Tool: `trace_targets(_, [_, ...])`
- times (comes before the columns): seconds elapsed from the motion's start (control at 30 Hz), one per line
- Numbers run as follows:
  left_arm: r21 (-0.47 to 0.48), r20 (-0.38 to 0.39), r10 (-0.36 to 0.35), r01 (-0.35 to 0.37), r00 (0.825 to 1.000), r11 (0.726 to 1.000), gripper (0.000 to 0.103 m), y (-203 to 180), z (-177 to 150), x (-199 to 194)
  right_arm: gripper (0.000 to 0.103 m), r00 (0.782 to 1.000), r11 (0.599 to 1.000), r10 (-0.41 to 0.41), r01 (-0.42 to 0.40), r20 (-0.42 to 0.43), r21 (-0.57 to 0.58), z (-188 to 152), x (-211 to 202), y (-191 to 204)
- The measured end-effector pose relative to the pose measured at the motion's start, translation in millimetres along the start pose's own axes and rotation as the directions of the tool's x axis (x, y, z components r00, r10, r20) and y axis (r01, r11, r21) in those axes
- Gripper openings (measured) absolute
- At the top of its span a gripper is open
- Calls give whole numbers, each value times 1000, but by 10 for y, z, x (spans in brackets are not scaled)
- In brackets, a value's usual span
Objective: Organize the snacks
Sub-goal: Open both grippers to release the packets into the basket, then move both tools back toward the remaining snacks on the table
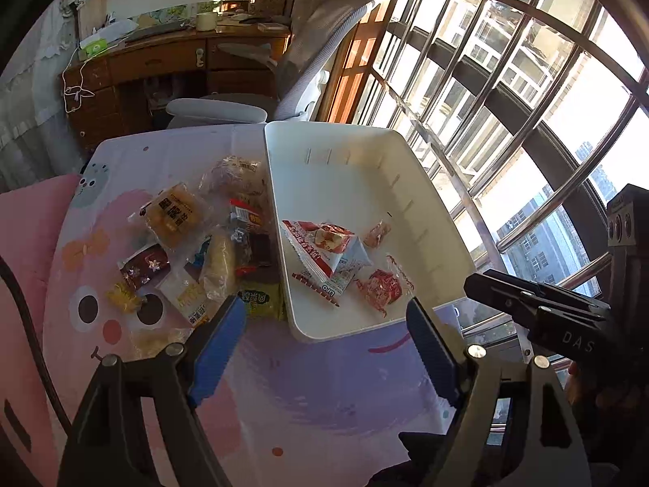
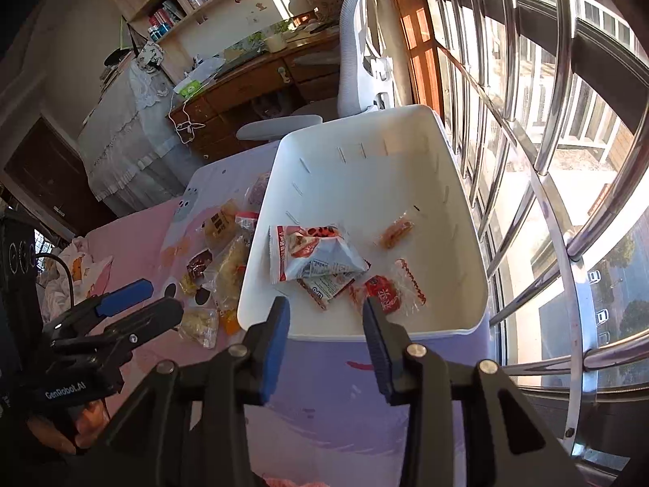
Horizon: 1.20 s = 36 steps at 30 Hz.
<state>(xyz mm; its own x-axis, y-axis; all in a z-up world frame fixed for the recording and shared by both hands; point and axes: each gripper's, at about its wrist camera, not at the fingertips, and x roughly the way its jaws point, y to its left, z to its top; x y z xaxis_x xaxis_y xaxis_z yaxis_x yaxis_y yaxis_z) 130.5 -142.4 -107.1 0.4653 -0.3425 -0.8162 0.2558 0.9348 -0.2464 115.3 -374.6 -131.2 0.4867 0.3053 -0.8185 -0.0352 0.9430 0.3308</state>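
A white bin stands on the patterned cloth and holds several snack packets, among them a red and white bag and a red wrapped sweet. Left of the bin lies a heap of loose snacks. My left gripper hovers open over the bin's near left corner, nothing between its blue pads. My right gripper hangs partly open above the bin's near rim, and the red sweet lies in the bin just past its tips, free of the pads.
A barred window runs along the right, close to the bin. A white office chair and a cluttered wooden desk stand behind the table. A pink cushion lies at the left edge.
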Motion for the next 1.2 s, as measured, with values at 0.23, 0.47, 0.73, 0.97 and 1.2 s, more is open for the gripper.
trace_targets(0.23, [1, -36, -5, 6, 999, 1000, 81, 426, -181, -156, 38, 998, 994, 6, 1, -63, 110, -250, 164, 185])
trace_targets(0.47, [16, -75, -4, 6, 997, 1000, 81, 905, -309, -300, 39, 993, 979, -5, 29, -114, 204, -500, 325, 485])
trace_targets(0.73, [58, -90, -7, 13, 996, 998, 81, 1435, -353, -477, 48, 988, 942, -2, 52, -152, 331, -711, 535, 856])
trace_targets(0.97, [114, -107, -10, 22, 994, 993, 81, 1903, -375, -559, 52, 982, 880, 29, 62, -184, 470, -933, 763, 1166])
trace_targets(1.2, [165, -120, -4, 24, 993, 986, 81, 2247, -326, -551, 55, 973, 801, 83, 63, -214, 596, -1059, 981, 1447])
